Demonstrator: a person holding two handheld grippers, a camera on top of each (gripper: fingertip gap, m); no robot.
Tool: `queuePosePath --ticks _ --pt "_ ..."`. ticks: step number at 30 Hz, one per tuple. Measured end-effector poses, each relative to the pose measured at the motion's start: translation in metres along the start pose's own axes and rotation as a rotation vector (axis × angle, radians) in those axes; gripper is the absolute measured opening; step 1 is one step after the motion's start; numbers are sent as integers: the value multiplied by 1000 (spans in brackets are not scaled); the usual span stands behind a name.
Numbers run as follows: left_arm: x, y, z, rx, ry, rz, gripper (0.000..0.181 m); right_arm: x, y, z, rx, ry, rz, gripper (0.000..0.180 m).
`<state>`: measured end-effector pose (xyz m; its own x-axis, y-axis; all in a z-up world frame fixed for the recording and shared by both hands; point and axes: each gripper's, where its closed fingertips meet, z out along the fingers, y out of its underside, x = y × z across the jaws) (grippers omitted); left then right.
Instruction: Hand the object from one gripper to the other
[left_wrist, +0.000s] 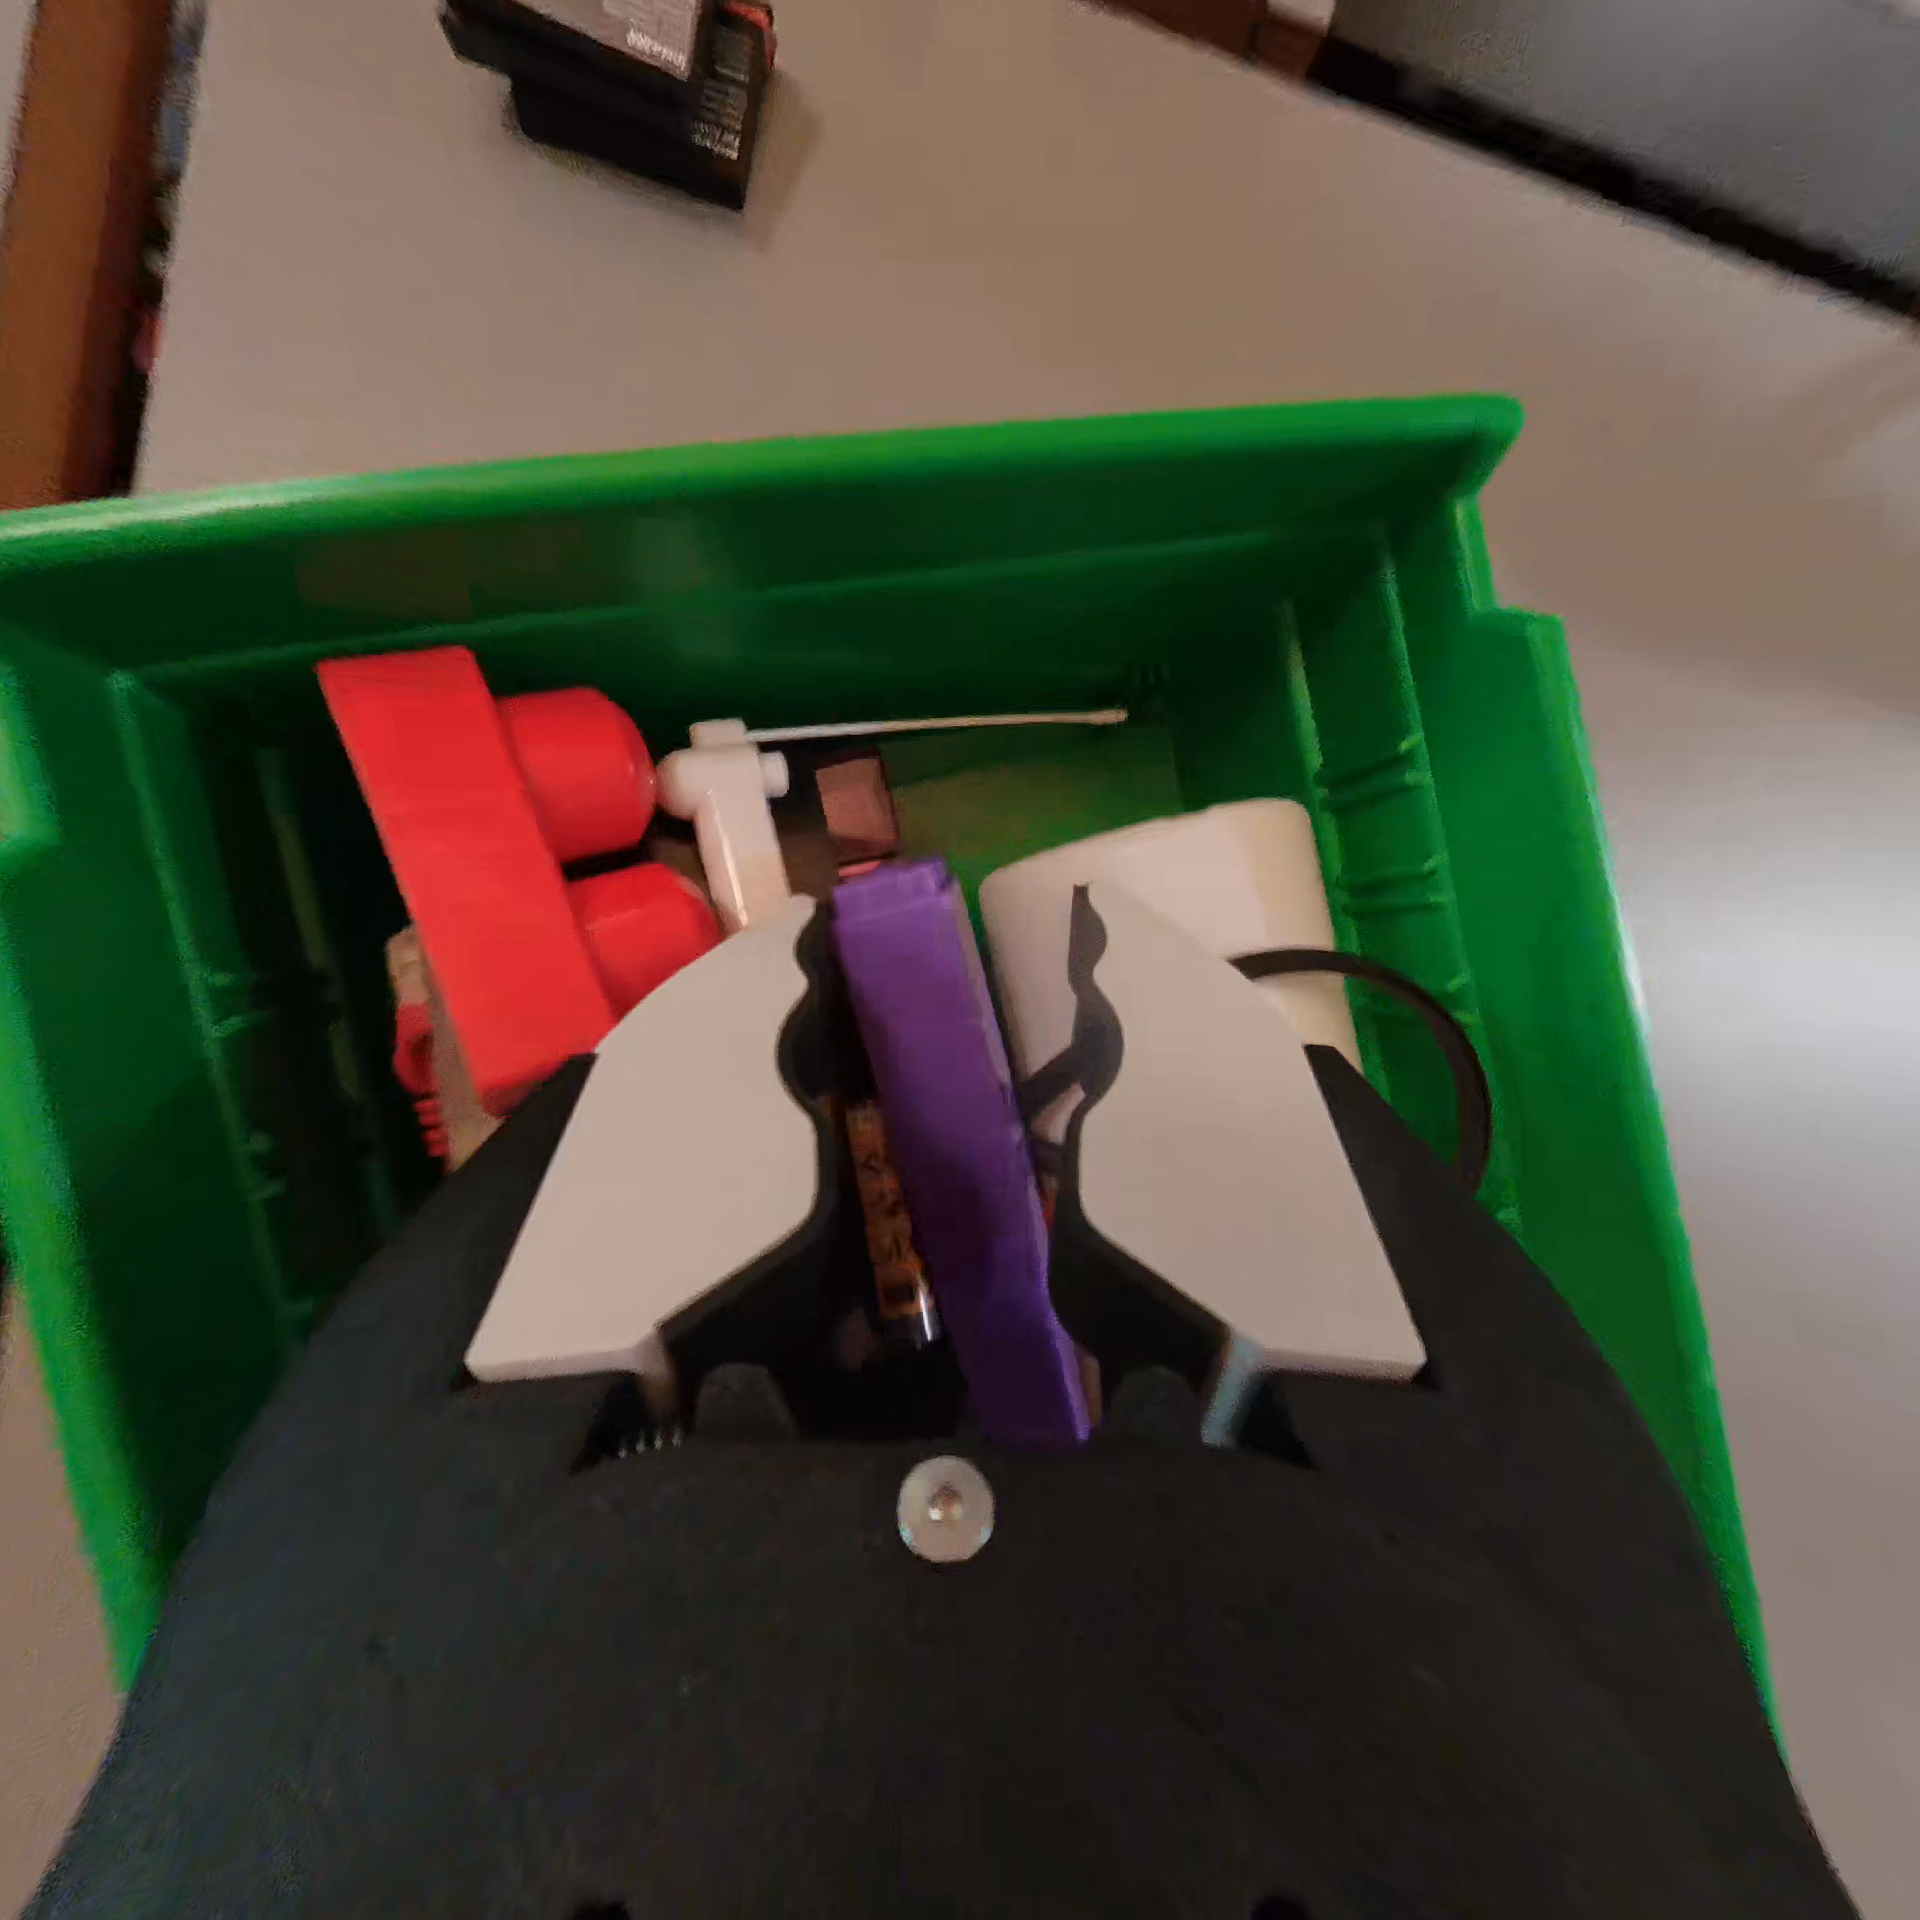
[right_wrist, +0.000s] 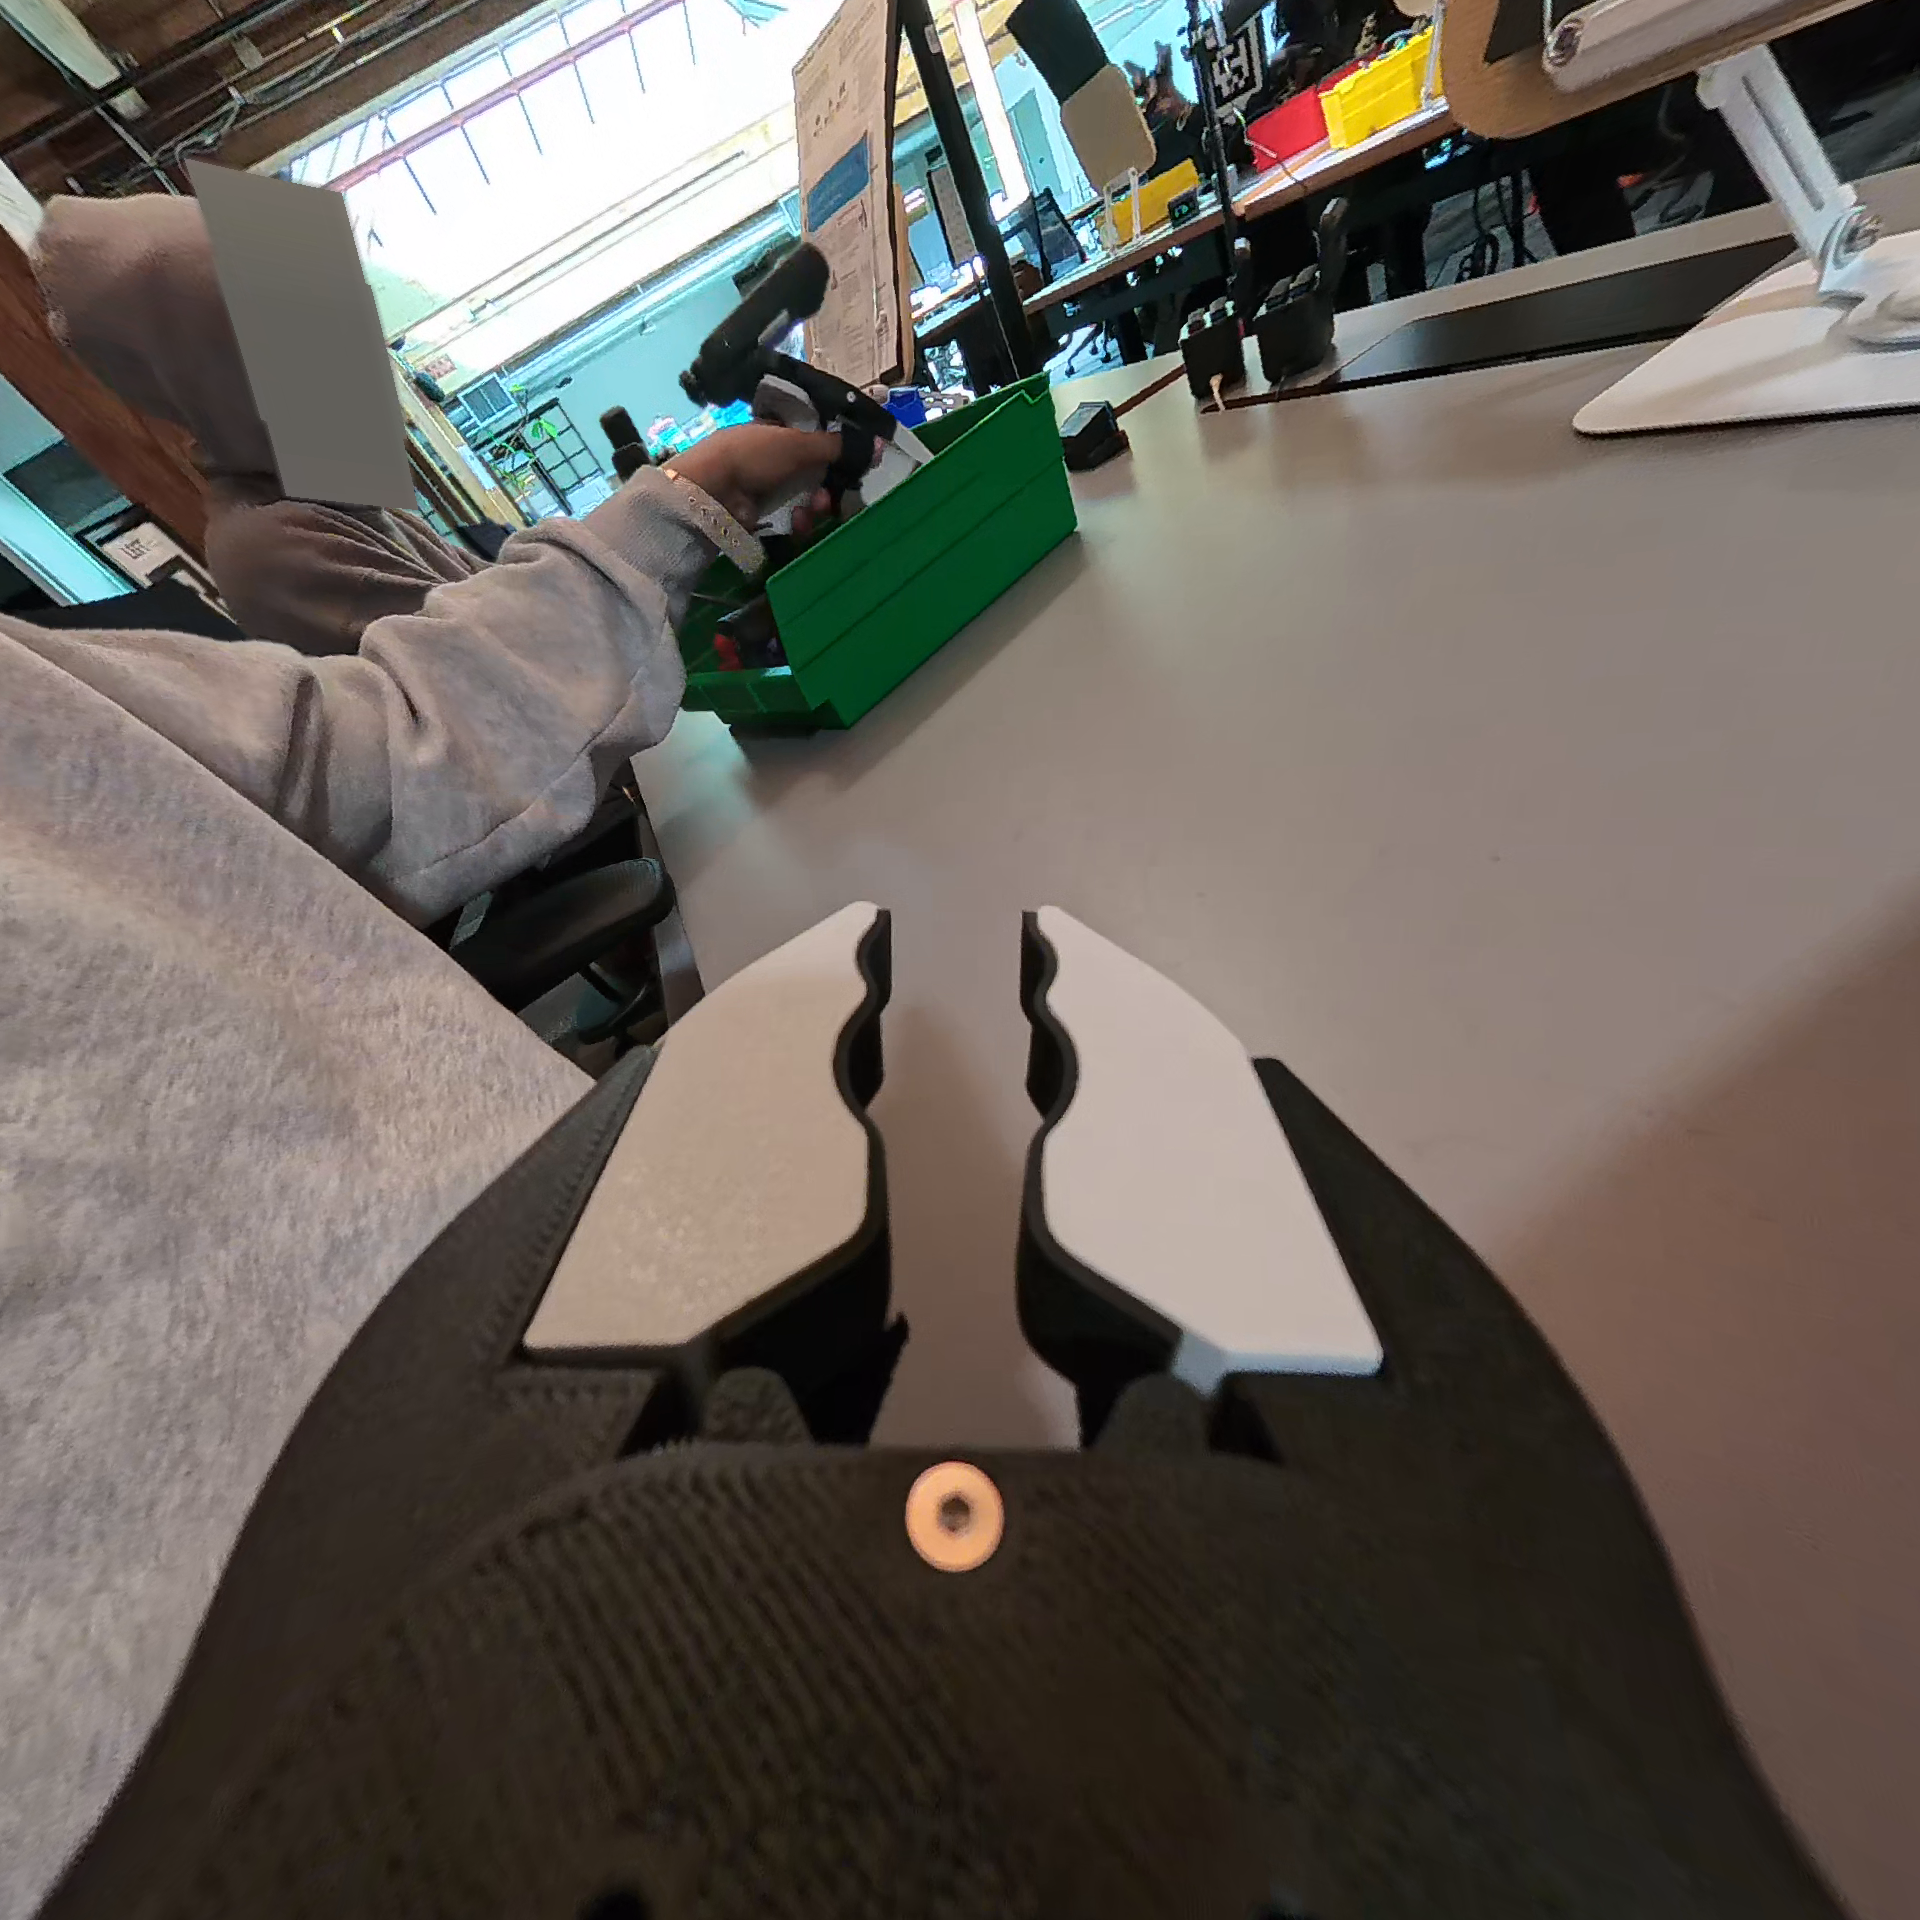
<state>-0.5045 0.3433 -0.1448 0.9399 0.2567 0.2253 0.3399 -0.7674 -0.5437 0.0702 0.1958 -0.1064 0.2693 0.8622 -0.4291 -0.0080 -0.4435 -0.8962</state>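
A purple bar (left_wrist: 935, 1091) lies lengthwise in the green bin (left_wrist: 831, 468), among other parts. My left gripper (left_wrist: 940, 914) reaches down into the bin, and its jaws straddle the bar. The left finger is close against the bar. A gap shows between the bar and the right finger, so the gripper is open. The view is blurred. My right gripper (right_wrist: 956, 925) is open and empty, low over the grey table (right_wrist: 1351, 779) near the person's body. From there the left gripper (right_wrist: 821, 436) shows far off, held in a hand over the bin (right_wrist: 935, 561).
The bin also holds a red block with two round caps (left_wrist: 468, 862), a white cylinder (left_wrist: 1226, 862), a small white plastic part (left_wrist: 727, 810) and an orange-black battery (left_wrist: 883, 1195). A black box (left_wrist: 634, 83) lies beyond the bin. A monitor stand (right_wrist: 1766, 353) is far right. The tips of one gripper are about 60 cm away from the tips of the other.
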Motion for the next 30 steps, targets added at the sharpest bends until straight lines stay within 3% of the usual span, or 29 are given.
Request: queuePosePath --ticks 1,2,9,15,21,25,30 --pt "2 0 3 -6 46 -37 37 1 0 0 1 2 4 24" --pt "3 2 4 -14 80 -58 25 1 0 0 2 5 6 24" --pt "36 -12 -45 165 271 -42 23 8 0 -2 19 15 42 24" --pt "82 -43 -144 419 154 214 22 9 -2 -2 38 -2 87 26" --pt "133 -72 -248 765 118 337 23 -5 6 3 -33 -4 -68 26" --pt "195 -62 -279 856 265 431 23 -11 11 6 -62 -10 -123 26" --pt "295 -17 -275 815 538 601 23 -20 7 6 -35 -51 -104 28"
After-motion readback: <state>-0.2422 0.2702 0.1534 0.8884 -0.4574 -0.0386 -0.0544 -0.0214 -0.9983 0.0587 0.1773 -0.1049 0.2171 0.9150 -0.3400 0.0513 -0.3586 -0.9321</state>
